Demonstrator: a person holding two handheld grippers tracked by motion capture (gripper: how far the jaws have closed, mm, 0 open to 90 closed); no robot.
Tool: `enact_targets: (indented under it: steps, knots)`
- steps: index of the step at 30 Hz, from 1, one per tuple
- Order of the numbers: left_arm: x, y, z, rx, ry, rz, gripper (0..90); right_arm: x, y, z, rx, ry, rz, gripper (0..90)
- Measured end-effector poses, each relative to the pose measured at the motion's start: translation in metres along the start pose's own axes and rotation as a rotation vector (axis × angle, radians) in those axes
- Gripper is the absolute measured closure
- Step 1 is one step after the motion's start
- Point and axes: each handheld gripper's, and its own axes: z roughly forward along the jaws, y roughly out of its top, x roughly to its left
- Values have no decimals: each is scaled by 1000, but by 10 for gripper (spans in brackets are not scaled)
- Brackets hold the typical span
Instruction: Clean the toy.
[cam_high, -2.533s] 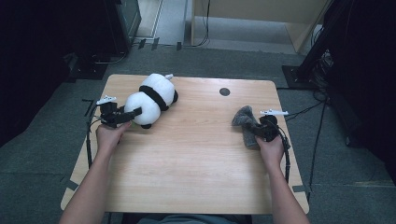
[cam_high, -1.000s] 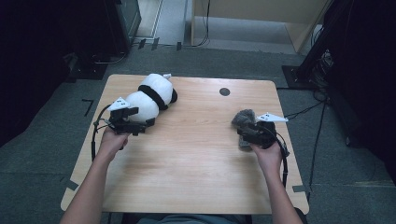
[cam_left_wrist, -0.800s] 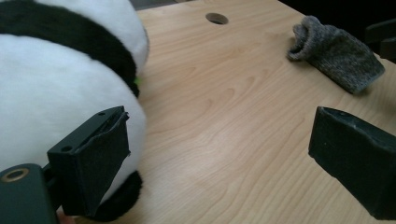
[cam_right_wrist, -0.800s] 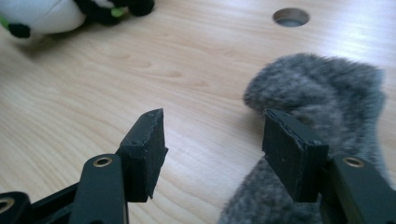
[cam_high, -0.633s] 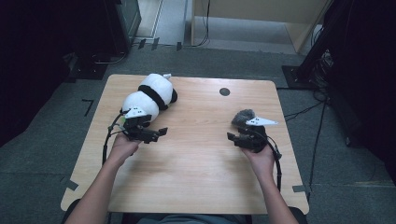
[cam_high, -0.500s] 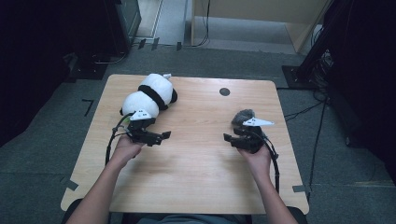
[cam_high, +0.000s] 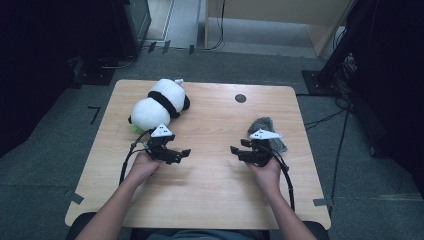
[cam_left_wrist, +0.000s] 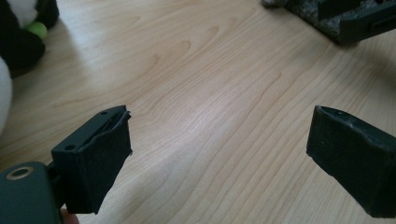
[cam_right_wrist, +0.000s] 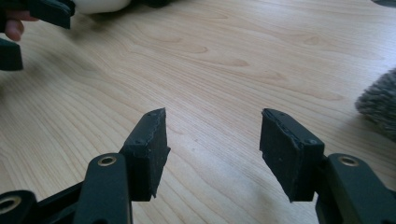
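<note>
High view: left claw and right claw face each other low over the worktop, forearms entering from below. Panda plush behind the left claw, grey furry toy behind the right.
Left gripper view: jaws wide apart, empty.
Right gripper view: jaws parted, nothing between.

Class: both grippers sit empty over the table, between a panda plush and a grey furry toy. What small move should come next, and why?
Probably swing the left gripper back toward the panda plush. Its jaws stand open over bare table, and the plush lies just behind it.
</note>
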Motion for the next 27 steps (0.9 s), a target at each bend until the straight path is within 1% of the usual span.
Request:
enact_targets:
  steps: [3, 5, 7, 10, 13, 20, 23, 27]
  knots:
    - [3, -4, 7, 16, -7, -20, 66, 3, -1, 5, 15, -12, -32, 424]
    - [4, -6, 11, 32, 6, -17, 70, 6, -2, 9, 35, -21, -52, 423]
    - [6, -7, 14, 45, 6, -18, 71, 9, -3, 13, 51, -22, -65, 423]
    - [6, -9, 17, 56, 14, -19, 72, 11, -4, 18, 60, -21, -83, 423]
    - [6, -9, 17, 53, 16, -12, 73, 12, -4, 20, 64, -18, -84, 424]
    - [5, -9, 17, 49, 15, -7, 73, 9, -4, 20, 66, -19, -80, 423]
    - [5, -9, 18, 54, 16, 0, 73, 8, -4, 20, 65, -17, -70, 424]
    - [5, -9, 19, 56, 14, 2, 73, 8, -4, 21, 66, -18, -75, 423]
